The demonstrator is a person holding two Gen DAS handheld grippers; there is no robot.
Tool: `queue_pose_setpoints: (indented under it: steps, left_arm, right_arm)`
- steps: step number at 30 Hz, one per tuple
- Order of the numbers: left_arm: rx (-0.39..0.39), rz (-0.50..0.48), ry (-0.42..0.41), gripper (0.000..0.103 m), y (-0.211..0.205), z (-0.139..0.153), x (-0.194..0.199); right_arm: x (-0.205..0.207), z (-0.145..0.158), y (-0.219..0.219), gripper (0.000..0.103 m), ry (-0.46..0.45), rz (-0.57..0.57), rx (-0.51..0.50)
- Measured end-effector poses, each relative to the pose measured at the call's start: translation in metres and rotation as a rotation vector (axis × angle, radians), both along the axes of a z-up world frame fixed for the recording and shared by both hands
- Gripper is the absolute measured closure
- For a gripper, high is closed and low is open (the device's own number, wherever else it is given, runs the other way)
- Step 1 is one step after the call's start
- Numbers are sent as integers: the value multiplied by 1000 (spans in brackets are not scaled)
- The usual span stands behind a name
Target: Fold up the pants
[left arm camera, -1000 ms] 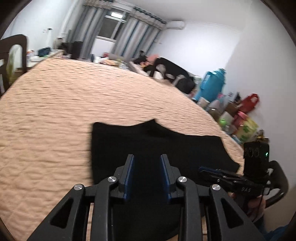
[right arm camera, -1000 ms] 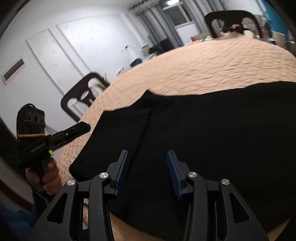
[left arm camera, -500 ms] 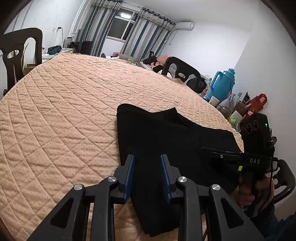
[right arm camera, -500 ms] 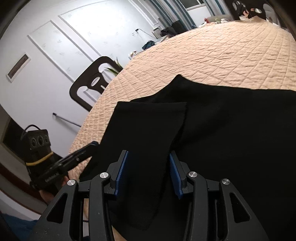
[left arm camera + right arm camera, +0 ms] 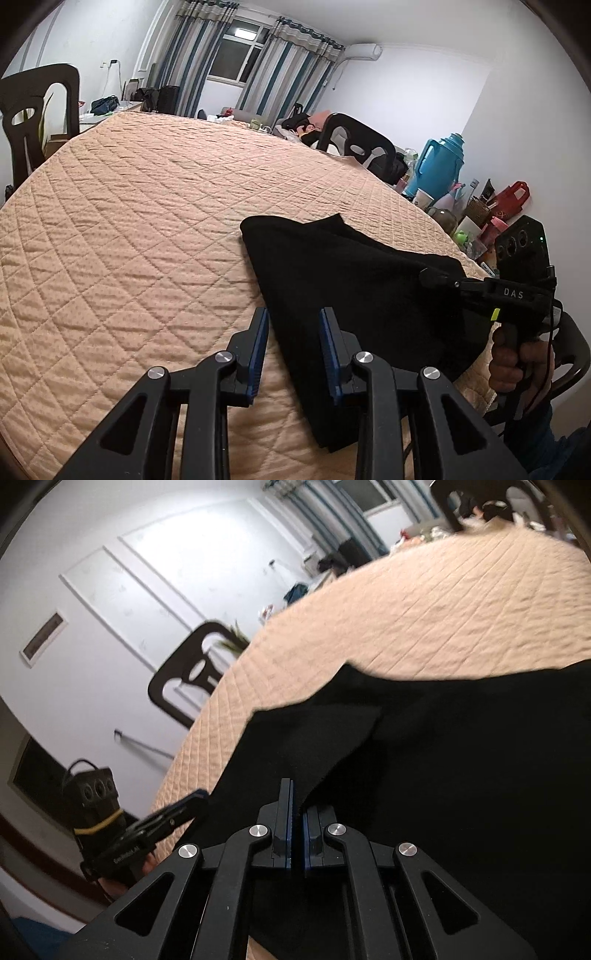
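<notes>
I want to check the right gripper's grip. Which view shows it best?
The right wrist view: the right gripper is shut on a fold of the black pants. The left wrist view shows it only side-on over the pants.

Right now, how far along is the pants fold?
Done: the black pants lie on the quilted cover already doubled, a layered edge showing near the table's front. In hand: the right gripper is shut on a raised flap of the pants, while the left gripper is open with the pants' left edge between its fingers, not yet clamped. Left: left closes, then carry the next fold over and flatten.
</notes>
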State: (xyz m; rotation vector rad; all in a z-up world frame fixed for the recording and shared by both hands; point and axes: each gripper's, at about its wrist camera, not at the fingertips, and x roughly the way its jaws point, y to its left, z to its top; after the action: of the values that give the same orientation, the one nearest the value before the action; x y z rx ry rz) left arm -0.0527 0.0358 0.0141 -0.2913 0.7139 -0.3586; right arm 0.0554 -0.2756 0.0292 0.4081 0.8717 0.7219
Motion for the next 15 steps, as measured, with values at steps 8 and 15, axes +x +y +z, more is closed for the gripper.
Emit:
queue_pose_setpoints:
  steps: [8,15]
  left_arm:
    - [61,-32,28,68,-21,-4,9]
    - [90,-45,-7,67,-26,9,25]
  right_arm:
    - [7,-28,-27,100,85,-77,-45]
    - [20,-19,-31,89,74,-127,-61]
